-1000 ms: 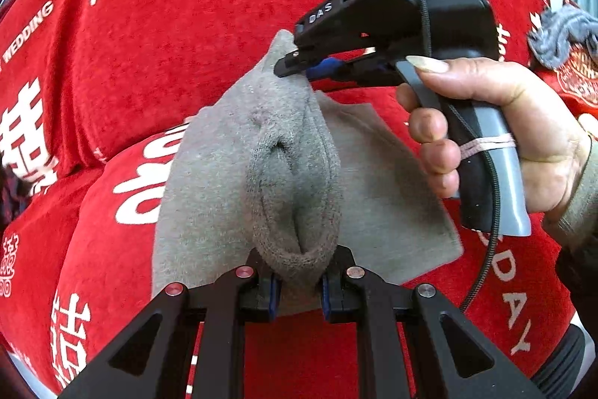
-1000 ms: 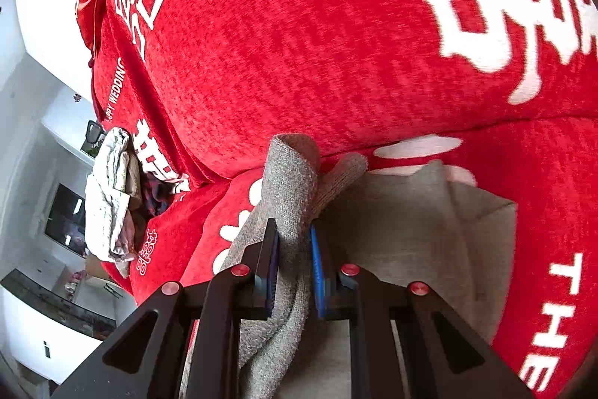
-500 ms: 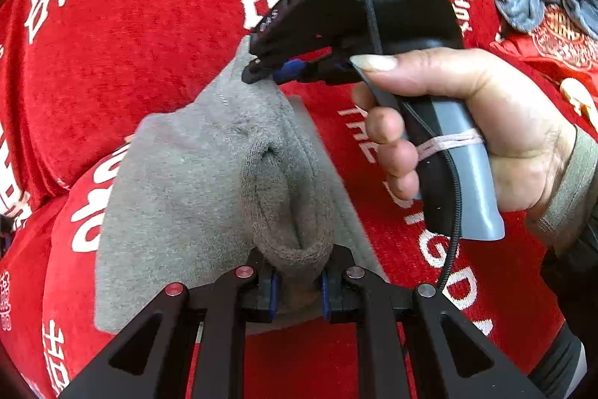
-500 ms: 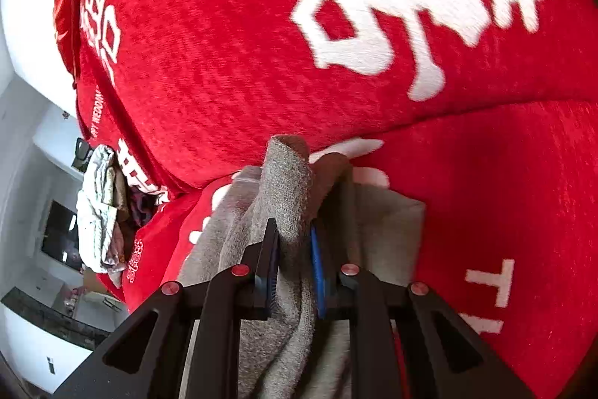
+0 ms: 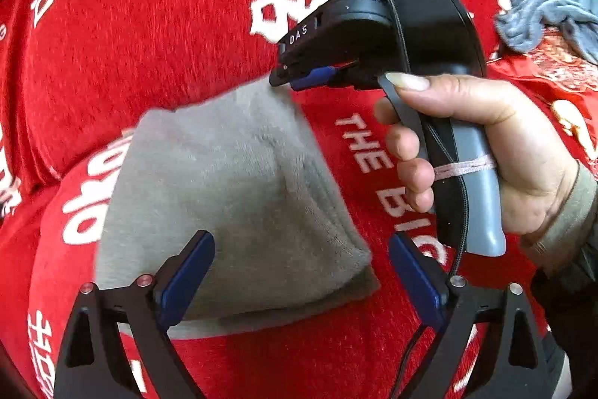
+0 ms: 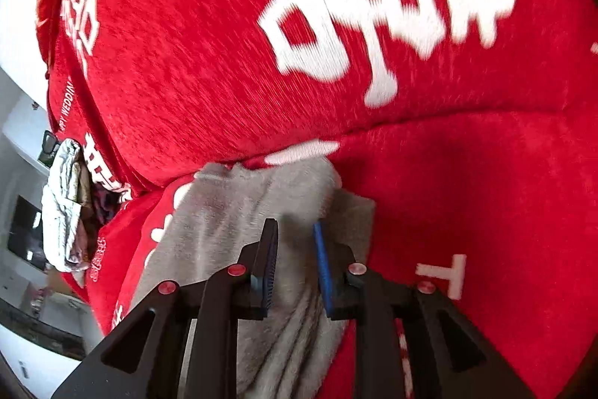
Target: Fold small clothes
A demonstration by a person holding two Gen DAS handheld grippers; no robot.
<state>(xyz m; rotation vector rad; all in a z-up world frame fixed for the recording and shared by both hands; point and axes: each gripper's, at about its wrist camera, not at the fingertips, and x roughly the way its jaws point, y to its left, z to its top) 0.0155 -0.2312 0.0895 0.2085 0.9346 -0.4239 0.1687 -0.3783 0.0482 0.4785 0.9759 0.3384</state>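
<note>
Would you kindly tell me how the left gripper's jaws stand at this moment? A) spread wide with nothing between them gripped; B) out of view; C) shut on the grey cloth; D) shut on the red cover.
A: the left gripper jaws stand wide apart over the grey cloth.

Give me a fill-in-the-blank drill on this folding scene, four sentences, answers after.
1. The cloth being folded is ____ in colour.
2. It lies on a ____ cover printed with white characters.
3. The left tool has its fingers spread ____, gripping nothing.
4. The right tool is seen in the left view held by a bare ____.

Missing words: grey; red; open; hand
</note>
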